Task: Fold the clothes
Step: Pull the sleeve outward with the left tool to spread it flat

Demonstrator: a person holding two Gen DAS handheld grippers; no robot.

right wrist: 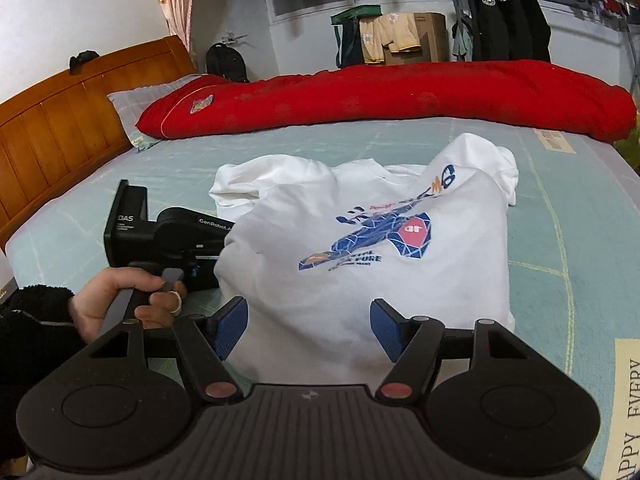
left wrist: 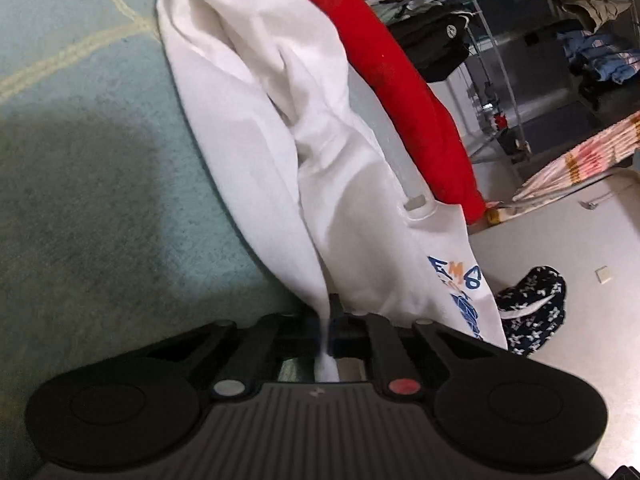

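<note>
White cotton sweatshirt (right wrist: 372,240) lies print-up in the middle of the bed (right wrist: 580,248), well short of the red quilt (right wrist: 400,96) along the far edge, with one side bunched up. My left gripper (left wrist: 330,320) has its fingers pinched tight on a fold of that fabric, I judge to lift and carry that side over. My right gripper (right wrist: 308,330) hangs at the near hem with fingers spread wide, holding nothing, the cloth lying between them. The person's left hand (right wrist: 124,300) wraps the handle low by the bed's left side, tool pointed in under the cloth.
</note>
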